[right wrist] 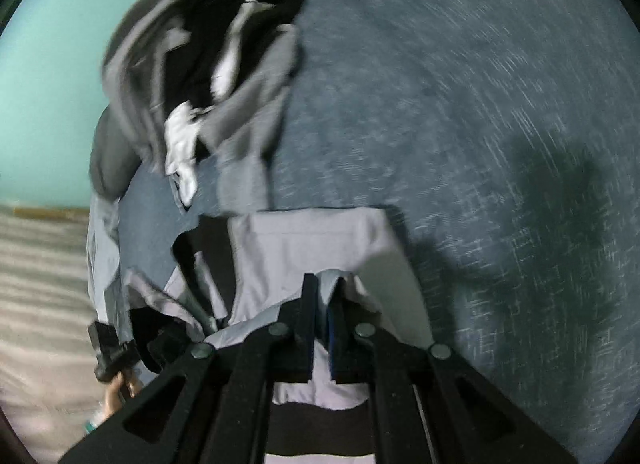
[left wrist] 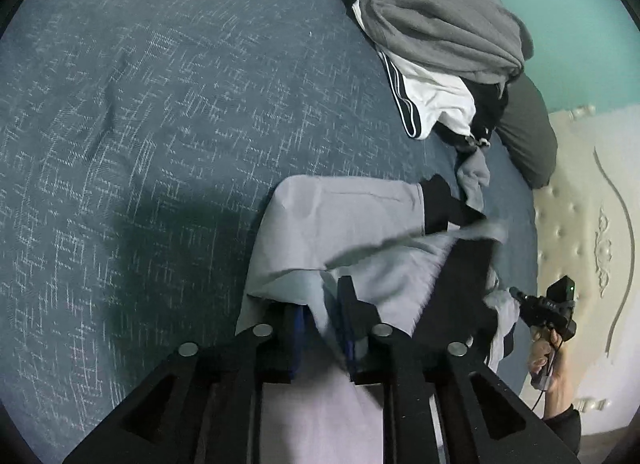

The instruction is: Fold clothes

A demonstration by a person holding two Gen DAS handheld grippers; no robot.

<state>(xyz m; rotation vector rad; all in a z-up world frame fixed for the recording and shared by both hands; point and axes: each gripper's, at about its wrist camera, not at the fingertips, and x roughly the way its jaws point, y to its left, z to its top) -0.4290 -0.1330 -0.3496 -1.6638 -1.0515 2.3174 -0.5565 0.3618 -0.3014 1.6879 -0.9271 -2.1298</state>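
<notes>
Lilac-and-black garment [left wrist: 340,223] hangs over the blue bedspread [left wrist: 160,103]; your left gripper [left wrist: 324,316] and right gripper [right wrist: 322,304] each pinch its light fabric, beside the clothes pile [left wrist: 440,15].

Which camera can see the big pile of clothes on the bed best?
The left wrist view: the pile of clothes is sharp there, with a grey fleece on top and a white piece with black stripes beneath. The right wrist view also shows the pile, but blurred, so the pieces smear together.
</notes>
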